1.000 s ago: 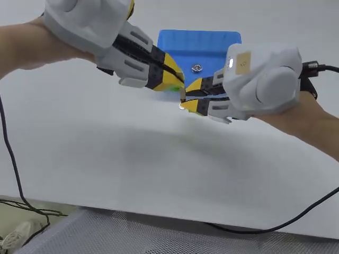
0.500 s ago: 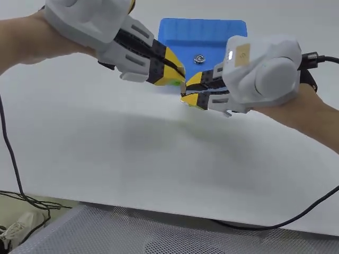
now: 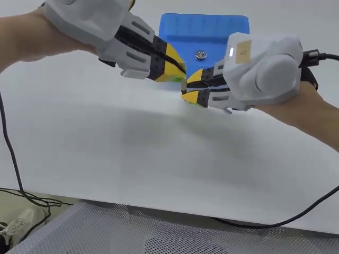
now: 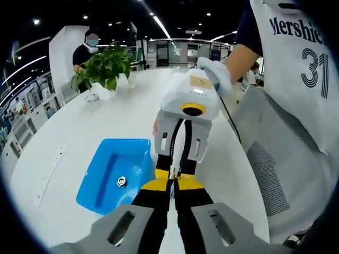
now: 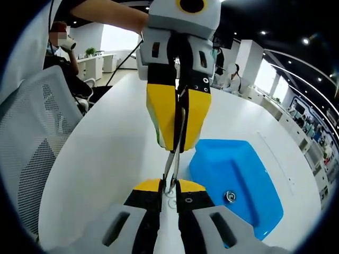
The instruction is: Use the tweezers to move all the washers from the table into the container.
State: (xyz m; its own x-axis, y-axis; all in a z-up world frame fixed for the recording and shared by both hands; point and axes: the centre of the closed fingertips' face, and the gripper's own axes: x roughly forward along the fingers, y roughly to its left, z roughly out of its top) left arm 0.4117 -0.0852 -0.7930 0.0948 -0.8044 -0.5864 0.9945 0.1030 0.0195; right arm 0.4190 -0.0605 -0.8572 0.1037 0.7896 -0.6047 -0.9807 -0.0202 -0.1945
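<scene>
The left tool point(image 3: 179, 71), yellow-tipped, reaches in from the far left, pressed together on slim silver metal tweezers point(image 5: 173, 159) that point toward the right tool point(image 3: 187, 91). That tool's jaws are drawn close on the tweezers' tips. Just beneath them, a small silver ring washer point(image 5: 172, 203) lies on the white desk point(image 3: 159, 153). Just beyond both tools, the blue rectangular plastic container point(image 3: 225, 29) holds a second silver washer point(image 3: 200, 55).
</scene>
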